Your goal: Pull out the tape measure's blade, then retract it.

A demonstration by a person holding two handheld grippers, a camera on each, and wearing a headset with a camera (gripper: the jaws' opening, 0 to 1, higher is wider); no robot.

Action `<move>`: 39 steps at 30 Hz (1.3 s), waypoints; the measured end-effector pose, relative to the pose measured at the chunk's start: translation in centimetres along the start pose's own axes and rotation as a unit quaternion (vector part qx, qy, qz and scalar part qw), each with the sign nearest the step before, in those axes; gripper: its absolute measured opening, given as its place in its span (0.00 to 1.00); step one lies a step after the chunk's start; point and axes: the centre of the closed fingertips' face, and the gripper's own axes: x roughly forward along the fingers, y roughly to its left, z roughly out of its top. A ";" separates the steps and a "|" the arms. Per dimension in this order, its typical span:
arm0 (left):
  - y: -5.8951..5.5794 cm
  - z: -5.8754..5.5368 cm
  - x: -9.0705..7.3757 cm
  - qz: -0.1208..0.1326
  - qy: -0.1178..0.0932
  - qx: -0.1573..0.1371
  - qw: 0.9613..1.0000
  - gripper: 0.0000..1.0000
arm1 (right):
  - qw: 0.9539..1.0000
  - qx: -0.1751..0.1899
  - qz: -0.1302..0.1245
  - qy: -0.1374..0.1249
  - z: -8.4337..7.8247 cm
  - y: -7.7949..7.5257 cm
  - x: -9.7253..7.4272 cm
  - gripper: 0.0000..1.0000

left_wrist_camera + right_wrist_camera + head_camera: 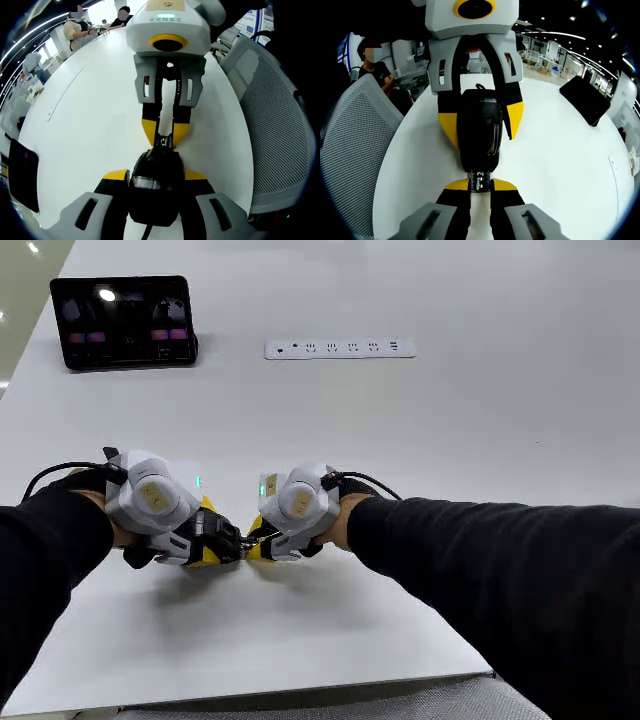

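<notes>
Workbench [480, 420]: white top; both grippers meet tip to tip near its front edge.
Tablet [124, 321]: propped at the far left corner, well apart from the work.
Power strip [340, 348]: lies flat at the far side; no part in the task.
Left gripper [155, 175]: clenched on the case of the tape measure [155, 195], one yellow pad on each flank.
Right gripper [480, 184]: pinched on the tip of the blade [480, 179], facing the left gripper head on.
Tape measure: black case, low over the bench between the two grippers; whether it rests on the top cannot be told.
Contents of case: nearly all the blade, judged by the short marked stub showing at the mouth.
Step in hand: the blade is gripped and hardly drawn, so this is judged the start of the pull or the last of the retraction; which one cannot be told.
Next move, if pulling: part the grippers in a straight line, keeping the case firm and the blade flat.
</notes>
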 end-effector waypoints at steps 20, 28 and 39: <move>-0.1 0.0 0.0 0.002 0.003 -0.004 1.000 0.33 | 1.000 0.020 -0.001 0.005 -1.6 0.2 -1.5 0.11; -0.1 0.0 0.0 0.005 0.003 -0.006 1.000 0.33 | 1.000 0.020 -0.003 0.006 -1.9 0.1 -1.8 0.11; 0.0 0.0 0.0 0.005 0.004 -0.008 1.000 0.33 | 1.000 0.019 -0.003 0.007 -2.1 0.1 -1.9 0.11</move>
